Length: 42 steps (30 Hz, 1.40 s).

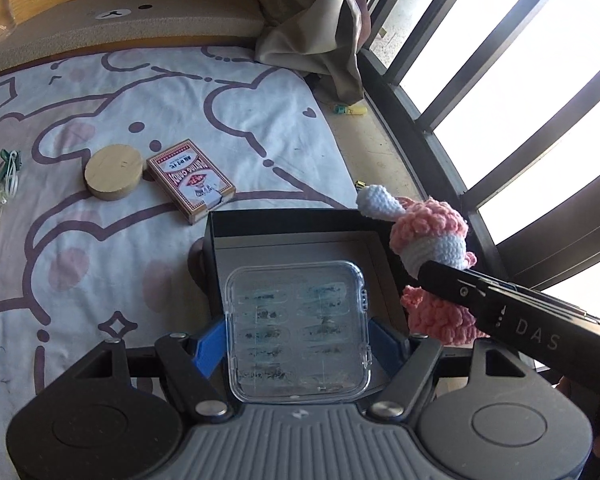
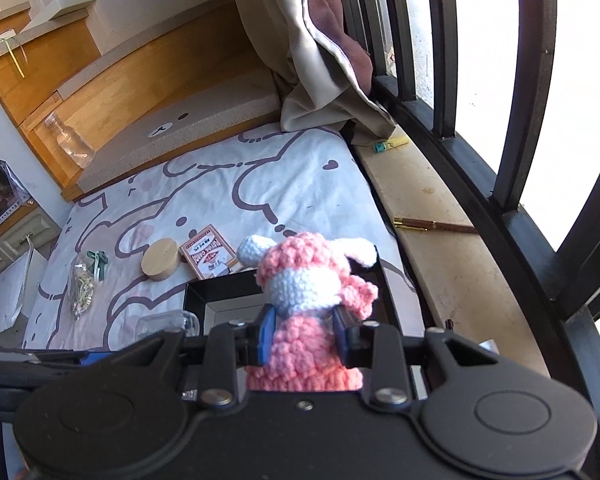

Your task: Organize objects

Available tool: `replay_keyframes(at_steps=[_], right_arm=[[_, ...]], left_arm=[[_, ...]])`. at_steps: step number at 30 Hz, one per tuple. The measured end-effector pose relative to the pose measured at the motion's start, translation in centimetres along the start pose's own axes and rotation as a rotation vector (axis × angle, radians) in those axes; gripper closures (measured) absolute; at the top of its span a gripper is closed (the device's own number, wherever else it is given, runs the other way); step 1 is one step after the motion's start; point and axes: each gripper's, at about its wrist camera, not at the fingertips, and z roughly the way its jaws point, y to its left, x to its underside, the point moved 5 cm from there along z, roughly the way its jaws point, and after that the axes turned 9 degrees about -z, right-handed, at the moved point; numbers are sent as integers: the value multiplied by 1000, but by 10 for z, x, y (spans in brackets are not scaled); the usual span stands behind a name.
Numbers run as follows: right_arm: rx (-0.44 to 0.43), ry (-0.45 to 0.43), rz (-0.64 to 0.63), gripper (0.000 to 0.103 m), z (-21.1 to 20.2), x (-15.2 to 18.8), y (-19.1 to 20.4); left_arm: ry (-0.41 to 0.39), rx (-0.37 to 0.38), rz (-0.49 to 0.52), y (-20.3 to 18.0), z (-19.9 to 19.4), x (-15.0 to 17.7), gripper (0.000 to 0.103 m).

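Observation:
My left gripper (image 1: 298, 346) is shut on a clear plastic case (image 1: 298, 332), which hangs over the open black box (image 1: 288, 220) on the bed. In the right wrist view my right gripper (image 2: 304, 336) is shut on a pink and white crochet doll (image 2: 308, 284), above the right side of the same black box (image 2: 220, 286). The doll (image 1: 432, 240) and the right gripper's black body also show at the right of the left wrist view. A red card deck (image 1: 190, 180) and a wooden disc (image 1: 114, 171) lie on the sheet beyond the box.
The patterned bedsheet (image 1: 80, 280) lies around the box. A bag of rubber bands and green clips (image 2: 85, 284) lie at the left. A window ledge (image 2: 440, 232) with a pen (image 2: 436, 225) runs along the right, under black bars. A curtain (image 2: 320, 60) hangs behind. A clear bottle (image 2: 70, 142) stands by the headboard.

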Motion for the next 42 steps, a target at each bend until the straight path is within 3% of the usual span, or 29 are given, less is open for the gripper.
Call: replay_keyframes(at_steps=[4, 11, 14, 15, 17, 25, 28, 31, 33, 37, 42], right_arm=[[-5, 18, 0, 71, 6, 4, -5], [-8, 43, -11, 71, 14, 8, -9], [-2, 49, -5, 71, 16, 9, -14], [0, 51, -2, 71, 17, 9, -15], [5, 51, 3, 71, 17, 10, -17], [15, 58, 1, 71, 20, 9, -15], [85, 49, -76, 71, 19, 4, -9], [217, 28, -290, 71, 19, -1, 9], [252, 39, -397, 71, 27, 1, 20], [235, 122, -554, 71, 53, 14, 41], [216, 232, -581, 71, 83, 29, 52]], left_arm=[[57, 15, -38, -2, 16, 5, 28], [68, -17, -28, -8, 29, 7, 28], [90, -33, -22, -7, 34, 9, 25], [95, -40, -23, -7, 34, 10, 18], [81, -40, -10, -9, 31, 8, 13], [23, -56, -14, 0, 16, -3, 12], [3, -80, -49, 12, 12, -11, 12], [-11, -83, -90, 26, 7, -18, 12], [-18, -83, -112, 34, 4, -23, 12], [-28, -86, -137, 46, 0, -29, 12], [-34, -90, -142, 57, -2, -33, 12]])
